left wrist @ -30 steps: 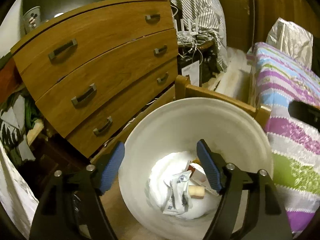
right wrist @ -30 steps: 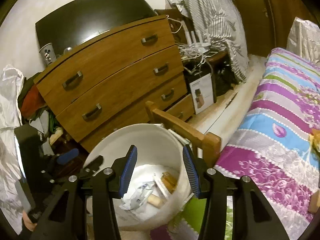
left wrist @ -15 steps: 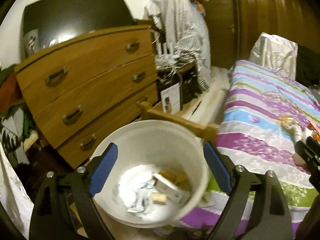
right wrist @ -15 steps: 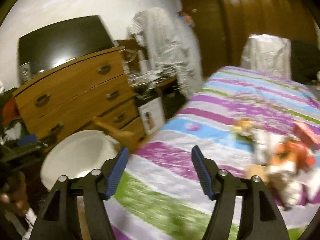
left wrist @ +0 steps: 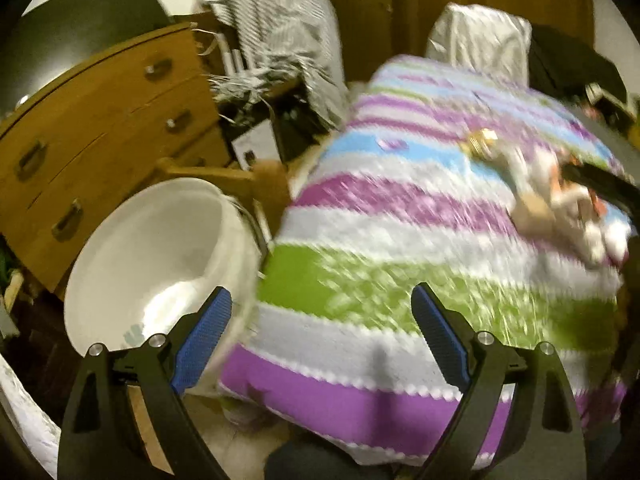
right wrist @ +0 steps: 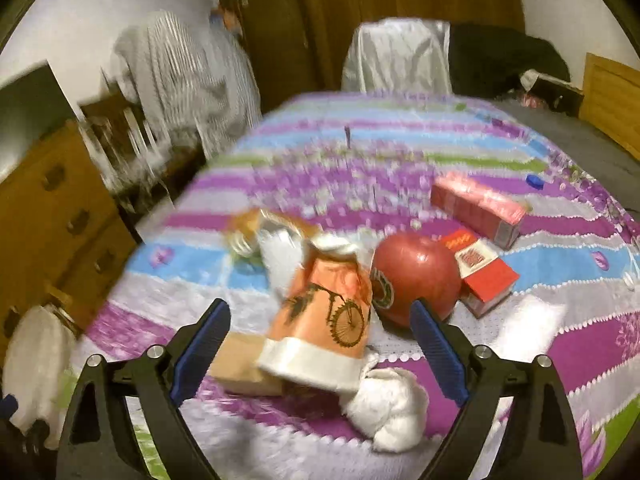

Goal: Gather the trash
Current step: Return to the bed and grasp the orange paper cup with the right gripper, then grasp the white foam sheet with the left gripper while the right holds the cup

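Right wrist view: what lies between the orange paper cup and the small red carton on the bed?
A red apple lies between the orange paper cup and the small red carton, close against both. This shows in the right wrist view.

This is a bedroom in a lived-in home. A bed (right wrist: 400, 168) fills most of the right wrist view, spread with a cover striped in purple, blue, green and white, and a wooden headboard (right wrist: 612, 96) stands at its far end. Beside the bed is a wooden chest of drawers (left wrist: 100, 120) with metal handles, and a dark flat screen (left wrist: 80, 28) stands on top of it. Striped clothing (left wrist: 280, 24) hangs in a heap near a dark wooden wardrobe (right wrist: 360, 12) (its doors run across the back wall). A white bucket (left wrist: 168, 240) sits on the floor by the foot of the bed, and litter lies scattered on the cover.
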### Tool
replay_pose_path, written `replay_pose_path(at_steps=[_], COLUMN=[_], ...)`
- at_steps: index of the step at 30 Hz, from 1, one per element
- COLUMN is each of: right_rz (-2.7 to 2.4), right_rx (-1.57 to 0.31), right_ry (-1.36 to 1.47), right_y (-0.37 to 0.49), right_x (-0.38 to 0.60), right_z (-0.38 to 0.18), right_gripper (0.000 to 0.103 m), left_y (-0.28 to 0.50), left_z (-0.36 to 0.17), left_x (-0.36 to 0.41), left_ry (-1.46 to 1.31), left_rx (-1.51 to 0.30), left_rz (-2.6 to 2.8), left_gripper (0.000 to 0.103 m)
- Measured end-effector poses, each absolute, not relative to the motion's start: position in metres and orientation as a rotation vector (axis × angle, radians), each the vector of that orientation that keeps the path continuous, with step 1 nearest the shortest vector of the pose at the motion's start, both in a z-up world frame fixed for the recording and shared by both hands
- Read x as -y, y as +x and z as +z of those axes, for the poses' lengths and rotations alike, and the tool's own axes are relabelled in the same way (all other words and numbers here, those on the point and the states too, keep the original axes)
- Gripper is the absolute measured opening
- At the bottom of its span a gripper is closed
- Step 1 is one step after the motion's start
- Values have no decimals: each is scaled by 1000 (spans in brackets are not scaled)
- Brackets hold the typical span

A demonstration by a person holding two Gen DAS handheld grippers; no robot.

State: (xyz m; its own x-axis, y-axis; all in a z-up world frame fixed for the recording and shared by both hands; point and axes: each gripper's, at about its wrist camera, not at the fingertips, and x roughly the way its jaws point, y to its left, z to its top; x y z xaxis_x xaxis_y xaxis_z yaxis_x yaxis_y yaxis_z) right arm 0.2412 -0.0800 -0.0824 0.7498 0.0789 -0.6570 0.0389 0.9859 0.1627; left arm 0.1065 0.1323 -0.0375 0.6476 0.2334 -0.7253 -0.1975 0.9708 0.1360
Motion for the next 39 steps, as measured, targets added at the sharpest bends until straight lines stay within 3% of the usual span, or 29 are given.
replay_pose_path(at_steps=[2, 5, 17, 25, 32, 39], right_rz=[30, 66, 124, 21, 92, 174], right_rx=[-773, -772, -548, -595, -586, -618], right_ry=[189, 224, 364, 471, 544, 605], right_y=[256, 258, 117, 57, 45, 45], right_x=[77, 78, 176, 245, 259, 276], right_z=[-95, -99, -35, -79, -107, -125], right_gripper=[46, 41, 41, 41, 41, 42], left_y=[107, 108, 109, 121, 195, 265], left_z=[-44, -49, -60, -68, -31, -49], left_x=[-127, -126, -97, -32, 33, 70], left_ry=[69, 64, 24, 55, -25, -80], left_rx=[-847, -866, -911, -935, -821, -863], left_rz=[240, 243, 128, -25, -110, -76], left_gripper=[88, 88, 88, 88, 88, 88])
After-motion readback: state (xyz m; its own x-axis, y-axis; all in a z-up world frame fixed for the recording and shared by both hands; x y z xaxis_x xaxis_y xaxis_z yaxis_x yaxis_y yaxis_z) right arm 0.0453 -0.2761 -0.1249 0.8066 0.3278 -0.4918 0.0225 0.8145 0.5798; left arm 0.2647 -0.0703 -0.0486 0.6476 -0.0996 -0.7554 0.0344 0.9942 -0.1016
